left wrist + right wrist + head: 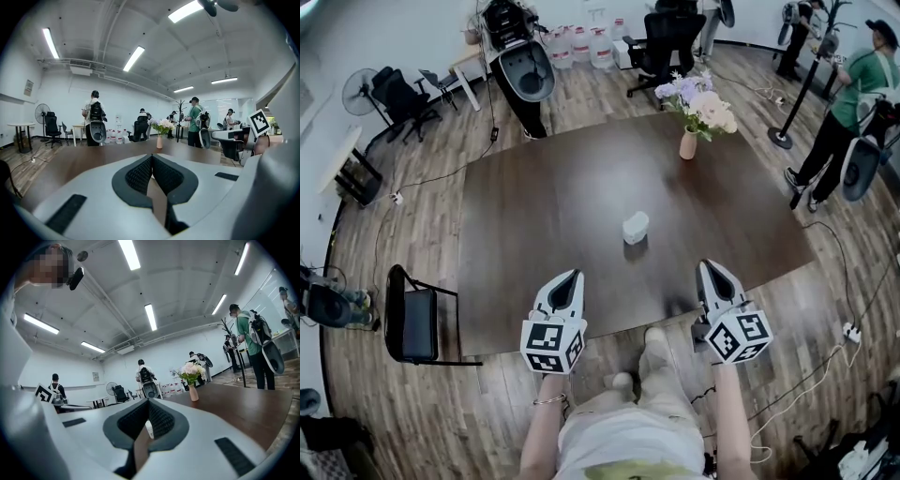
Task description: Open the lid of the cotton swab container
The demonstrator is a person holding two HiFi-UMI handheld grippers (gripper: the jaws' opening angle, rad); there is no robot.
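On the near side of the cotton swab container (636, 227), I hold my left gripper (574, 276) a little to its left and my right gripper (706, 267) a little to its right. Each has its jaws pressed together with nothing between them, and both are well apart from the container. The container is small and white and stands alone on the dark table (534, 197), and beyond the container, toward the far edge, stands a vase of flowers (690, 141).
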